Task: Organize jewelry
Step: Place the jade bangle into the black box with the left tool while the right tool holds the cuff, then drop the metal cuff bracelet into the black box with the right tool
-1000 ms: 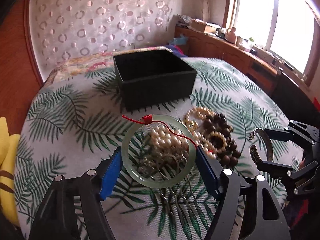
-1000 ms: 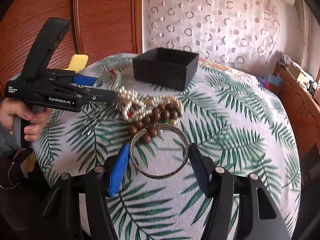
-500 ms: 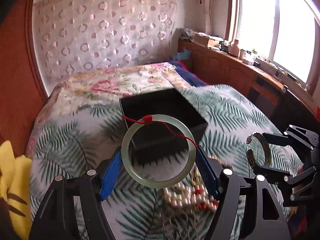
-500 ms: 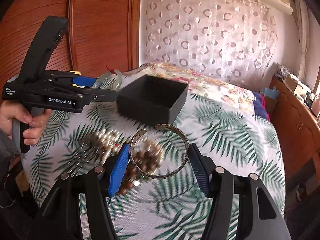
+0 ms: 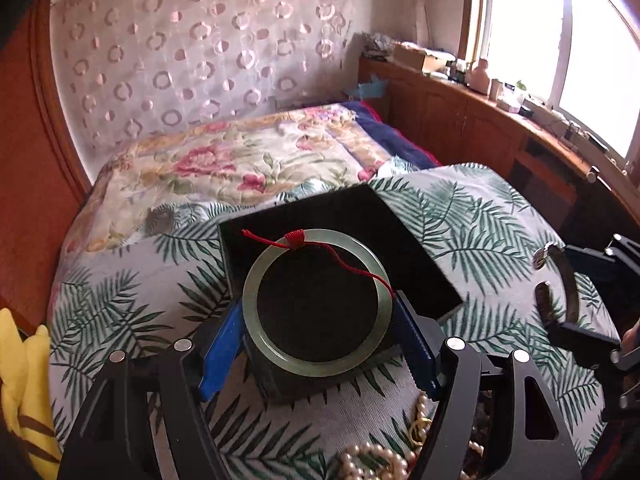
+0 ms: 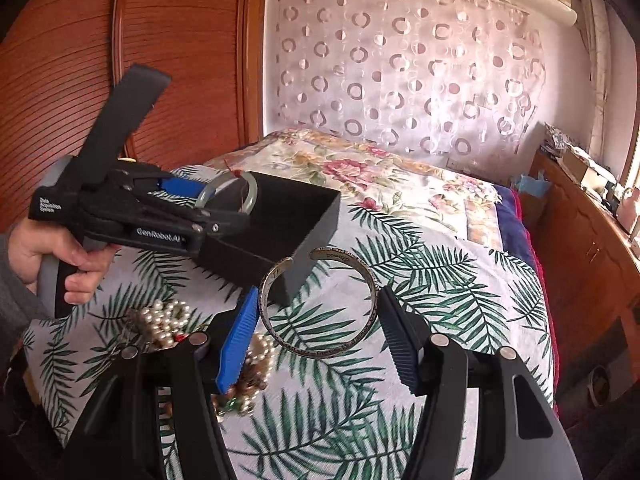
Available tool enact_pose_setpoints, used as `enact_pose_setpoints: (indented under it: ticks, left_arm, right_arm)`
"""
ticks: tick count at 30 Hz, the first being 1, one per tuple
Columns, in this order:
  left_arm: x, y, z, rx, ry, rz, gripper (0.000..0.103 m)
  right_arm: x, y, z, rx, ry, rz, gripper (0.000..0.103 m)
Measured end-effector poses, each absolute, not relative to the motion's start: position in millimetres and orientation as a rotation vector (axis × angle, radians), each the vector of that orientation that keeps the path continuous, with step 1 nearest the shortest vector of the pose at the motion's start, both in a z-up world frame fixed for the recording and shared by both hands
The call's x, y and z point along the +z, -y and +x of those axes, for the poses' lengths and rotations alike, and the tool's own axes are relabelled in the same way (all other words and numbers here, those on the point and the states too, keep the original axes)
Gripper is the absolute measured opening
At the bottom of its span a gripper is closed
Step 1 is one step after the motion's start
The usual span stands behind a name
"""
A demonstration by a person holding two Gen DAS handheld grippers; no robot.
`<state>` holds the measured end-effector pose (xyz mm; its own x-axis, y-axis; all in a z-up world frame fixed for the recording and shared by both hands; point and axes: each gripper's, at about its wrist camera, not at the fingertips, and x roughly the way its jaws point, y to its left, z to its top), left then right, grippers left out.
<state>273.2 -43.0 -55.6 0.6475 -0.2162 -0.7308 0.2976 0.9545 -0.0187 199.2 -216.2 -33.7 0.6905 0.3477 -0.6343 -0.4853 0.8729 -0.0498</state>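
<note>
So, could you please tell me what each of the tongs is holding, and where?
The left tongs clamp the green jade bangle across its outer rim; the right tongs clamp the open silver cuff across its outer sides.

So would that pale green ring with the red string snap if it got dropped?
Possibly. The pale green stone-like bangle looks rigid and glossy, so probably brittle and slippery. The left fingers grip only its outer edges. Being round, it might roll.

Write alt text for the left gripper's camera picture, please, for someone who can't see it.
A handheld left gripper clamps a pale green bangle tied with red thread, held over an open black box on a palm-leaf tablecloth. At the right edge another gripper holds a metal cuff; pearl strands lie below.
</note>
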Motion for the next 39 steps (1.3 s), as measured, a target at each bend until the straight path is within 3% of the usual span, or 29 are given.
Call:
enact_pose_setpoints:
  ticks: [7, 10, 16, 24, 39]
  left_arm:
    - [-64.0, 40.1, 287.5, -0.308, -0.842, 0.078, 0.07]
    - [-60.4, 39.1, 287.1, -0.319, -0.826, 0.063, 0.079]
    - [-42.6, 16.6, 273.3, -0.306, -0.761, 0.006, 0.08]
    - [-27.5, -25.8, 250.3, -0.204, -0.666, 0.003, 0.091]
    - [-59.1, -64.8, 215.7, -0.149, -0.695, -0.008, 0.093]
  right_arm:
    - [-40.0, 211.2, 222.1, 0.471, -0.689, -0.219, 0.063]
    - [-40.0, 209.1, 230.9, 0.479, -0.693, -0.211, 0.063]
    - [-36.8, 201.4, 244.2, 0.512, -0.687, -0.2, 0.063]
    - [-38.3, 157.6, 264.7, 0.613, -0.693, -0.237, 0.063]
    - [-71.0, 85.3, 317.7, 0.629, -0.917, -0.318, 0.063]
